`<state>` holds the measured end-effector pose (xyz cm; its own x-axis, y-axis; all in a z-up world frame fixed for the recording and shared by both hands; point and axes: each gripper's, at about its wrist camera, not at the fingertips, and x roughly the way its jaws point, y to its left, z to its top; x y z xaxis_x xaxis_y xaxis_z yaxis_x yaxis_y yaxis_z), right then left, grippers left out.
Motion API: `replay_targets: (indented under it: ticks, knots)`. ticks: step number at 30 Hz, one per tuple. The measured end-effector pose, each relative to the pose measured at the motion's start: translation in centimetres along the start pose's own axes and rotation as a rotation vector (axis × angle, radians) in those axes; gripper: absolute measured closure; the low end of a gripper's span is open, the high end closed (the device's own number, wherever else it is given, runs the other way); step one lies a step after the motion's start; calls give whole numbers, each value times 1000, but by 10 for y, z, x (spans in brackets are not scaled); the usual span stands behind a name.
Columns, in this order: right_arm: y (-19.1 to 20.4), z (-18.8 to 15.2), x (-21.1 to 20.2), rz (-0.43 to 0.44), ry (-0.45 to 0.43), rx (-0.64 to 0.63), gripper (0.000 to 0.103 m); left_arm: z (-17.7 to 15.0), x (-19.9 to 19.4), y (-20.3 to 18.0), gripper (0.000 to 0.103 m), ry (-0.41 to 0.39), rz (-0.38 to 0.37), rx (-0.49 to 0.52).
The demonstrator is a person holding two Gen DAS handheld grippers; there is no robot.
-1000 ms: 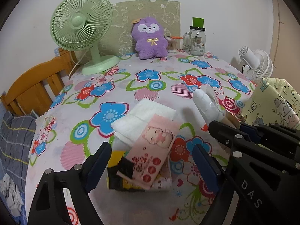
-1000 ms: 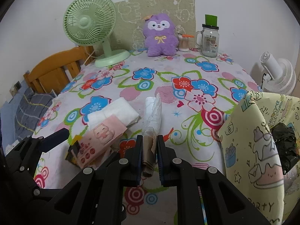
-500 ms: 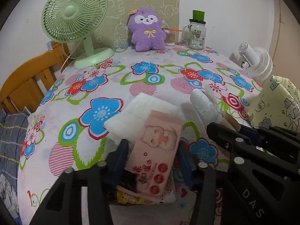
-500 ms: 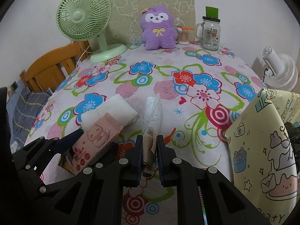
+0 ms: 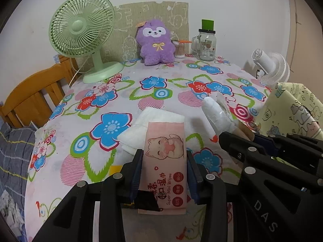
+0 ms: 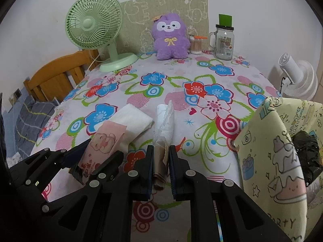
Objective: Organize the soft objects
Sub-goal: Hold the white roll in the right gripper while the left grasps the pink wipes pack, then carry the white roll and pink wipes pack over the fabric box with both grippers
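The left gripper [image 5: 164, 167] has its fingers [image 5: 137, 169] clenched on the pink wipes pack [image 5: 165, 157], low over the near edge of the desk [image 5: 161, 92]. The right gripper [image 6: 160, 165] grasps a rolled plastic-wrapped bundle [image 6: 163, 125]. Both packs are soft and slick, so I'd worry one squirms loose when lifted. The white folded pad [image 5: 155, 121] under the wipes could drag along, and the two grippers sit close enough to knock.

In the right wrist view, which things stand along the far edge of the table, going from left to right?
Green desk fan → purple plush toy → cotton swab container → glass mason jar mug.
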<state>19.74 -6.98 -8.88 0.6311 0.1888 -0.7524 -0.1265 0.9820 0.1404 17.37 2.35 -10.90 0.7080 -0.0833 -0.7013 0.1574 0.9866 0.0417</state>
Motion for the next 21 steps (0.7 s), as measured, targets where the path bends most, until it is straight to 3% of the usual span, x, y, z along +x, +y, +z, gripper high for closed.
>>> replay_targets:
  ticks: [21]
  knots:
    - [-4, -23, -52, 10, -57, -24, 86, -20, -47, -20, 63, -46, -10, -53]
